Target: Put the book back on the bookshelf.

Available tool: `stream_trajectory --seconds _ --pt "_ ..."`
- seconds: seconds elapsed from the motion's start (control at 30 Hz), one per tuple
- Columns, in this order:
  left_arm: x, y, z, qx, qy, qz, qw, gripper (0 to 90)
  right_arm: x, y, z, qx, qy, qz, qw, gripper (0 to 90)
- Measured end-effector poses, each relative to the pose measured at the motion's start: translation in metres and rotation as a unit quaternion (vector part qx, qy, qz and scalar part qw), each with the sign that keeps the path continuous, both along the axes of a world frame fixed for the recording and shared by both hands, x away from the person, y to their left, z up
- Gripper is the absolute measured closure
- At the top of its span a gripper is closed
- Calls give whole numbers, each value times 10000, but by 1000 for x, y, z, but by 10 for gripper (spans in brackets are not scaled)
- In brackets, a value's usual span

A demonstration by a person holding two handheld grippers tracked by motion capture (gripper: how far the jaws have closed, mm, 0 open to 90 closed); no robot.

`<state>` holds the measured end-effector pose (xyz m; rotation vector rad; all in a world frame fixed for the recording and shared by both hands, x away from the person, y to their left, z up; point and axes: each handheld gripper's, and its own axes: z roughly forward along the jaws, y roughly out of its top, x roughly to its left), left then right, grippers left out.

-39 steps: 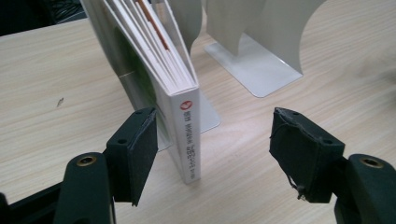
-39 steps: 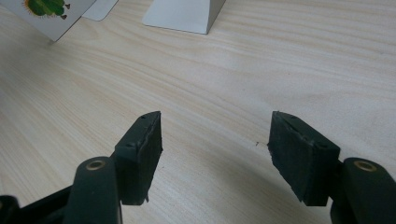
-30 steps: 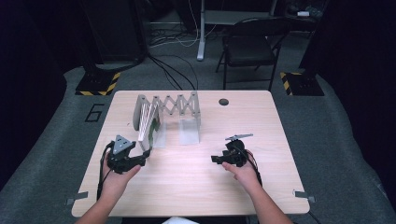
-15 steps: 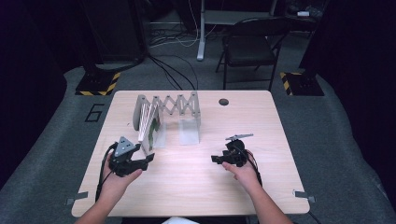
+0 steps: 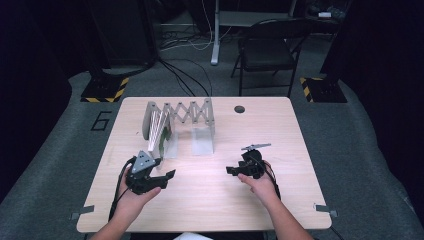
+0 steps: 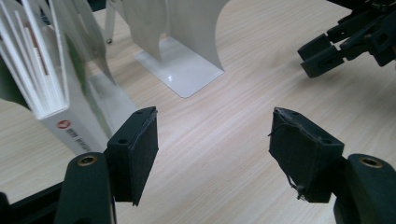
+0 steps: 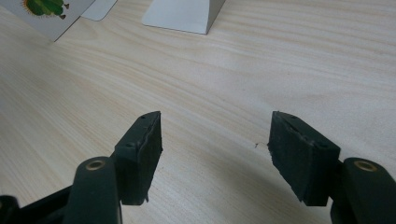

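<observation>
Left gripper [image 5: 167,176]: hovering, jaws gaping wide, gripping nothing, near the book [image 6: 70,112].
Right gripper [image 5: 231,170]: jaws spread, empty, hanging over the bare table [image 5: 210,200].
Rack [image 5: 190,112]: standing behind.

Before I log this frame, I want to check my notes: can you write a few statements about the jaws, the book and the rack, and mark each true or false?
1. The left gripper has its jaws open with nothing between them. True.
2. The right gripper is shut on the book. False: its jaws are open over bare table.
3. A book stands in the left end of the expanding file rack. True.
4. The book lies flat at the middle of the table. False: it stands upright, leaning in the rack.
5. A folding chair stands on the floor beyond the table. True.
</observation>
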<state>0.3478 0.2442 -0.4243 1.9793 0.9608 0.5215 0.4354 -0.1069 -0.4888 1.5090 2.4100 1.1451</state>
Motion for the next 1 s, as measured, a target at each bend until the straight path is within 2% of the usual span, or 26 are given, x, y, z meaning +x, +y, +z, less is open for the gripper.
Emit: stream_trajectory --seconds 0.17,0.27,0.4,0.63,0.8,0.97,1.0 --pt "-2 -7 -6 5 18 -94 10000 324 0 0 0 -16 13 19 10000 346" --pt "-2 -13 -16 -94 36 -148 9998 324 0 0 0 2 1 4 10000 346" --pt "-3 -17 -28 -73 89 -283 9995 324 0 0 0 -2 2 0 10000 346" --pt "-4 -18 -43 -92 54 -278 9996 325 0 0 0 -17 -22 14 10000 346" --pt "-1 -19 -58 71 141 -333 9993 325 0 -1 0 -31 -16 23 10000 346" --pt "1 -18 -65 102 167 -398 9990 325 0 -2 1 -26 -36 18 10000 346" --pt "3 -18 -68 174 174 -465 9986 324 0 -1 1 -24 -11 12 10000 346"
